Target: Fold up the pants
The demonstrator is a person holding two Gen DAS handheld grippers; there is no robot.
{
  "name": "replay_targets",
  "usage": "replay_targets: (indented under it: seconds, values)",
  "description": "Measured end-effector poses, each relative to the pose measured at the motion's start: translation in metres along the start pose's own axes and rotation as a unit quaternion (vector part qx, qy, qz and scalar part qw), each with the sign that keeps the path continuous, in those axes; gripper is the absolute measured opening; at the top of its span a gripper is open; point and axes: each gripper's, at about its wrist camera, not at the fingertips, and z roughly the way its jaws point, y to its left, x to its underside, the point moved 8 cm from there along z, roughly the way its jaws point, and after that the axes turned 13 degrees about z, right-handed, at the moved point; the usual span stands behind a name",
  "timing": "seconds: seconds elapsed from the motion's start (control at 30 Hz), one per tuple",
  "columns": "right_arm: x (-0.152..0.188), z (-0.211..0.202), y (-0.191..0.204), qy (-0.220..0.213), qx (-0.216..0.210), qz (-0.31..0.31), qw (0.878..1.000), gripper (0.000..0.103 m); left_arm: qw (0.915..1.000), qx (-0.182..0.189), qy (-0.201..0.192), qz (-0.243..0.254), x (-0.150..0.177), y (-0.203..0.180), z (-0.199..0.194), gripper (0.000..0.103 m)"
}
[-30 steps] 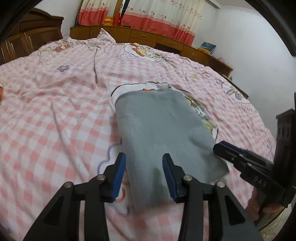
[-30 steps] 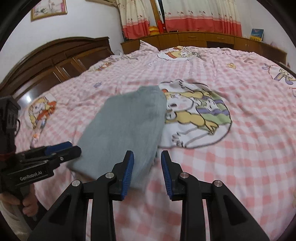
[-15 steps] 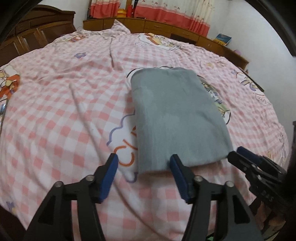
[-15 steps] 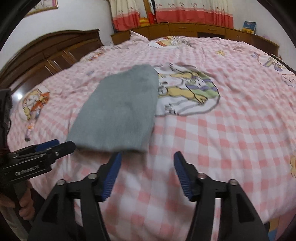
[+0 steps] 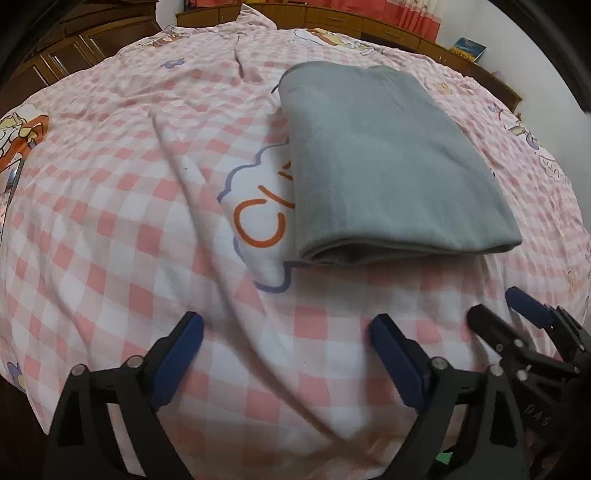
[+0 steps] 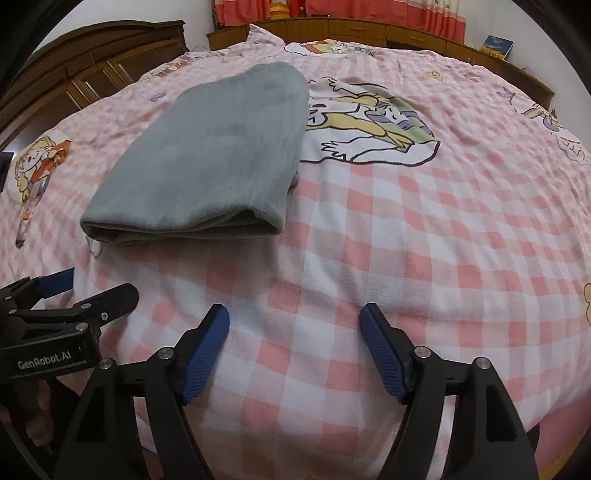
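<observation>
Left wrist view: grey pants lie folded into a thick rectangle on a bed covered with a pink-and-white checked sheet, the bundle sitting at about 1 o'clock from the left hand-held gripper. Its blue-padded jaws stand wide apart above bare sheet, holding nothing, well short of the pants' near folded edge. The bundle partly covers a white cartoon patch with orange lettering. At 4 o'clock the right hand-held gripper enters the frame, its fingers spread.

In the right wrist view, the pants rest at 11 o'clock from the right hand-held gripper, whose jaws also gape wide over the sheet with nothing between them. A large printed cartoon figure lies just beside the pants' right edge. The left hand-held gripper shows at 9 o'clock, clear of the fabric. A dark wooden headboard and red curtains line the far side of the room.
</observation>
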Motion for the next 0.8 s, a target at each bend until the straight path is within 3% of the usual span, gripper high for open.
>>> replay_targets:
  seconds: [0.13,0.8]
  values:
    - [0.001,0.003,0.002,-0.002,-0.001,-0.002,1.000,0.083,1.0000,-0.007,0.002,0.007,0.003,-0.002,0.005,0.100]
    - [0.000,0.009,0.004,-0.005,-0.004,0.003,1.000,0.086,0.9999,-0.008,0.003,0.008,0.000,-0.001,0.012,0.102]
